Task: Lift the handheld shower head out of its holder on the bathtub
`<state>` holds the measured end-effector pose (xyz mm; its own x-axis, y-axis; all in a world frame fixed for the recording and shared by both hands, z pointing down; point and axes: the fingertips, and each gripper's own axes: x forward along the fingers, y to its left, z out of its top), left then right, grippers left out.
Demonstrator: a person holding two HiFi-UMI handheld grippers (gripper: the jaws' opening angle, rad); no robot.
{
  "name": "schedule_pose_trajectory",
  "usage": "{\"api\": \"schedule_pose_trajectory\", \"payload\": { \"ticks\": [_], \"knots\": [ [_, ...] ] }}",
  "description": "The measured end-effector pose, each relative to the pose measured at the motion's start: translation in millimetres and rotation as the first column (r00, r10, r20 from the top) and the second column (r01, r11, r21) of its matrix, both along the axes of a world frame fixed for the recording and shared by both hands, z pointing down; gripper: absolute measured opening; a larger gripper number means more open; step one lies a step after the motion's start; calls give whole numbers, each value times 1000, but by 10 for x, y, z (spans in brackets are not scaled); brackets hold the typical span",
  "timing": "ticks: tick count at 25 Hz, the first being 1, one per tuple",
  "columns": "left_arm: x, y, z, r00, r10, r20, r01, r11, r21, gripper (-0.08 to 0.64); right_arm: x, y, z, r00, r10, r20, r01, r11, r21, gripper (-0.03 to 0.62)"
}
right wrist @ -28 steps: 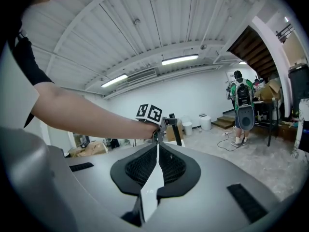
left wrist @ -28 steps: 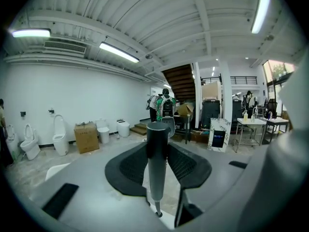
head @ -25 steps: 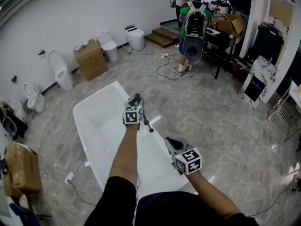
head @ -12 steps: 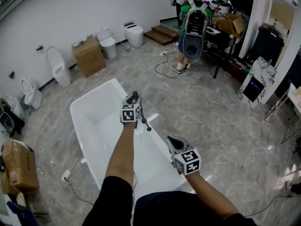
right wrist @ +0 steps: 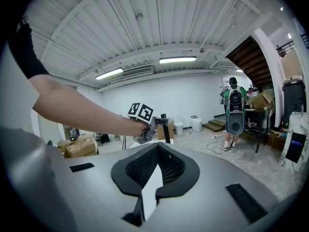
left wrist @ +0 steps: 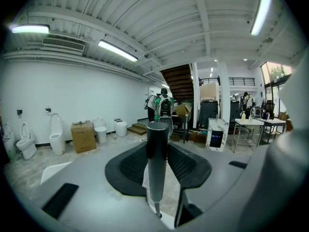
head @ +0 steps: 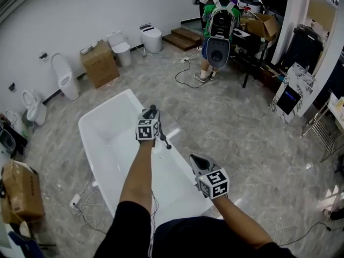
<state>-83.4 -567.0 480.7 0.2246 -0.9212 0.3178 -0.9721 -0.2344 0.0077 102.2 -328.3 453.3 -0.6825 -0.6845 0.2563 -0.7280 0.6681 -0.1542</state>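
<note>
The white bathtub [head: 91,123] lies below both hands. My left gripper [head: 152,118] is shut on the black handheld shower head [head: 165,141], a dark wand that stands nearly upright over the tub's right rim. In the left gripper view, this wand [left wrist: 157,178] runs between the jaws of the left gripper [left wrist: 157,151], and its thin lower tip shows above the white rim. No holder can be made out. My right gripper [head: 193,159] hovers nearer to me, shut and holding nothing. The right gripper view shows the right gripper [right wrist: 158,145] with its jaws together, and the wand [right wrist: 166,129] beyond.
A person with a backpack [head: 217,21] stands at the far side near a dark table [head: 252,42]. Toilets [head: 63,79] and cardboard boxes [head: 100,64] line the left wall. Cables [head: 188,69] trail over the grey floor, and steps [head: 185,39] rise at the back.
</note>
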Motion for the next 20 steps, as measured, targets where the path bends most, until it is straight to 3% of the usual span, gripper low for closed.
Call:
{"api": "schedule_pose_trajectory", "payload": {
  "ticks": [20],
  "knots": [
    [-5,-95,15,999,31,32,-30,1000,-7,121,-6,-94,82,1000,-23,4,23,1000,-6,-2]
  ]
}}
